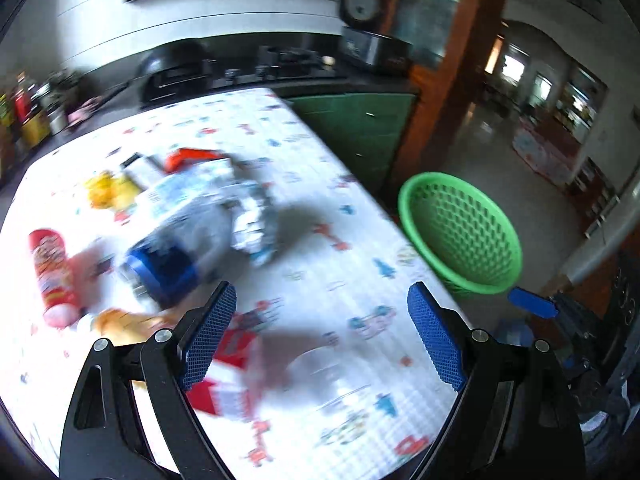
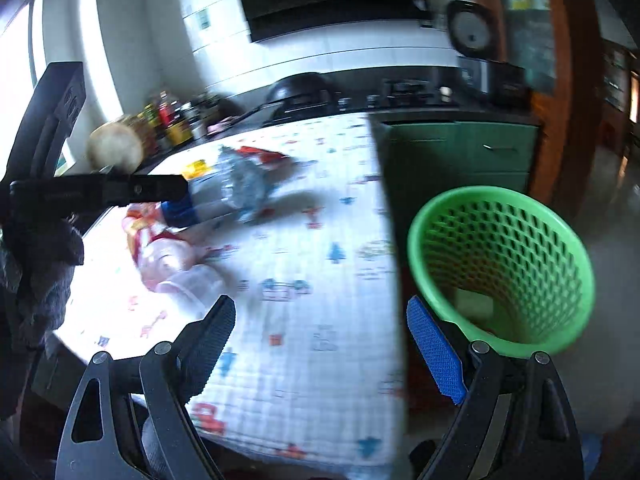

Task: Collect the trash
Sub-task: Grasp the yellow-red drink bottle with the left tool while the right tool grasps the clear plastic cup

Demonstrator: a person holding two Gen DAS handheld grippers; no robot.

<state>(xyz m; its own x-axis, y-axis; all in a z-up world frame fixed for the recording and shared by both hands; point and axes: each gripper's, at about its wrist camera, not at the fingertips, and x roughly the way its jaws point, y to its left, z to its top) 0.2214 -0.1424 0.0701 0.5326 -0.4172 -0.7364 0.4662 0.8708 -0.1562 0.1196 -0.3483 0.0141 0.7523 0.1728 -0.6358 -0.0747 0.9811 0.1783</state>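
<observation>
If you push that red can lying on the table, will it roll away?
Probably. The red can is round and lies on its side on the patterned tablecloth, so a sideways push would likely roll it. The soft cloth may slow it. It looks like a light snack tube, though the picture is blurry.

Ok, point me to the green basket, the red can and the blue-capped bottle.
green basket (image 2: 460, 216): right wrist view, near rim.
red can (image 1: 50, 268): left wrist view, middle of its side.
blue-capped bottle (image 1: 164, 268): left wrist view, blue cap.

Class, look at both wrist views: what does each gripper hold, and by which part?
Nothing is held. The left gripper and the right gripper both have open, empty jaws above the table.
</observation>
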